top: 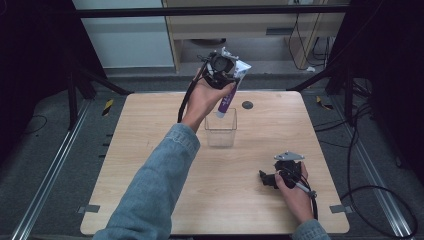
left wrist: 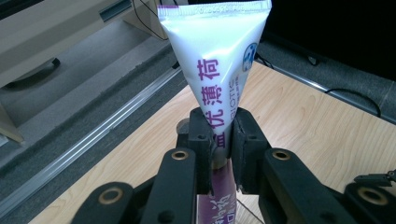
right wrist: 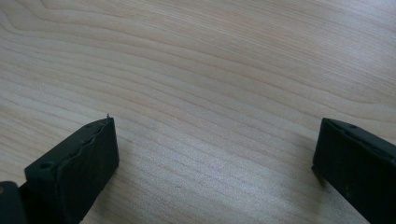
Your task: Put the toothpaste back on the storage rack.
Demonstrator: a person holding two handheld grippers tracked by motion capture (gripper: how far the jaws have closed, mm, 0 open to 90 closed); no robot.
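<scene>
Two black jaws of the left gripper [left wrist: 223,140] press from either side on a toothpaste tube [left wrist: 219,79], squeezing it about halfway along its length. In the left gripper view the tube's white upper part, with purple characters and a crimped flat end, rises above the jaws, while its purple lower part drops behind the gripper's body and is cut off by the bottom edge, so the cap end cannot be seen there. In the high view the left gripper [top: 223,75] is held up over the far half of the table [top: 150,150], and the tube [top: 227,97] slants down from it, its lower end at the mouth of a clear plastic cup [top: 220,131]; whether the tip is already inside the rim or just above it is hard to make out through the transparent wall. The left hand [top: 202,102] covers most of the gripper's body.

Near the table's right front, the right gripper [top: 267,179] lies low by the wood in the right hand [top: 295,192], well apart from the cup. In the right gripper view its jaws stand wide apart with bare table [right wrist: 210,93] between them, gripping nothing. A small dark round mark [top: 247,105] sits on the table beyond the cup; what it is cannot be told.
</scene>
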